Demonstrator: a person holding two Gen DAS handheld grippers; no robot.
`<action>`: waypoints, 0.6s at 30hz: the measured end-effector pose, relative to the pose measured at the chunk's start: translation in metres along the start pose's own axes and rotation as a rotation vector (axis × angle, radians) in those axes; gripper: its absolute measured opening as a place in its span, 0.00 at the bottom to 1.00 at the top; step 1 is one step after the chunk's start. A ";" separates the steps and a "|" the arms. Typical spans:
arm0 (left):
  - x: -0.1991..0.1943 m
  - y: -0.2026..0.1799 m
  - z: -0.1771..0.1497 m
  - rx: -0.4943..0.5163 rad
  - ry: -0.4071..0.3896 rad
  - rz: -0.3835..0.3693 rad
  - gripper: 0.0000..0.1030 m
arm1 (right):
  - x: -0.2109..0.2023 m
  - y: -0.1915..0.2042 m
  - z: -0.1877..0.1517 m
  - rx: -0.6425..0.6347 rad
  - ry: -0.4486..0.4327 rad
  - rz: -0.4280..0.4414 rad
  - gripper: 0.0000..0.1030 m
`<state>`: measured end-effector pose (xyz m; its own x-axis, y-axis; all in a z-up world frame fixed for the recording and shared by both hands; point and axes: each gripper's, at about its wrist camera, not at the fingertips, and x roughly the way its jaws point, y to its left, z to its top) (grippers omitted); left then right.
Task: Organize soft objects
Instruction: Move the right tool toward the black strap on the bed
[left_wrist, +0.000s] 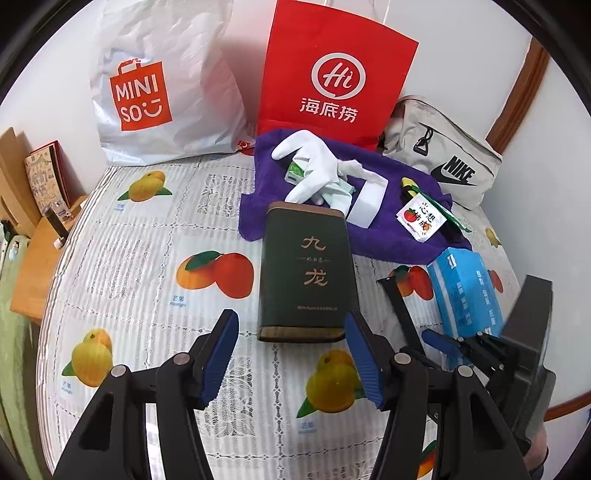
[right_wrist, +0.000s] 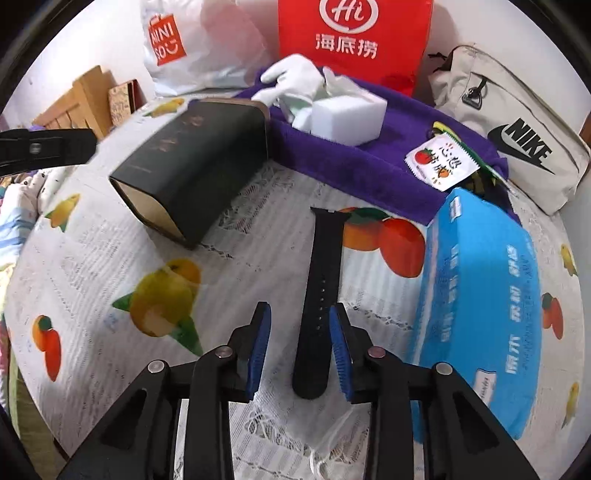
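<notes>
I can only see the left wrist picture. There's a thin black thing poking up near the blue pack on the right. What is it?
Observer: It's a black watch strap lying flat on the tablecloth, with a row of small holes along it.
Operator: Is the other tool holding it?
Observer: Not yet. The right tool is open, with the strap's lower end lying between its fingers.
Operator: Does the strap touch the blue pack?
Observer: No. The blue tissue pack lies just to its right, with a strip of cloth between them.
</notes>
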<state>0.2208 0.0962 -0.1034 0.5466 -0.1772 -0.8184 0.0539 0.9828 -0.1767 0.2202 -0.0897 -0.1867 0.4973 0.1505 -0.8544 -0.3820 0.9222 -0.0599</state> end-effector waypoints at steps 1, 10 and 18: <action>0.001 0.001 0.000 0.003 0.003 0.000 0.56 | 0.003 0.000 0.000 0.005 0.005 -0.011 0.30; 0.012 0.003 0.001 0.007 0.010 -0.019 0.56 | 0.014 -0.009 0.007 0.081 0.014 -0.012 0.31; 0.021 0.003 0.001 0.008 0.034 -0.032 0.56 | 0.015 -0.008 0.007 0.104 -0.004 -0.008 0.28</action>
<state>0.2332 0.0956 -0.1213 0.5160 -0.2098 -0.8305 0.0776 0.9770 -0.1986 0.2366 -0.0924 -0.1952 0.5029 0.1437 -0.8523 -0.2949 0.9554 -0.0129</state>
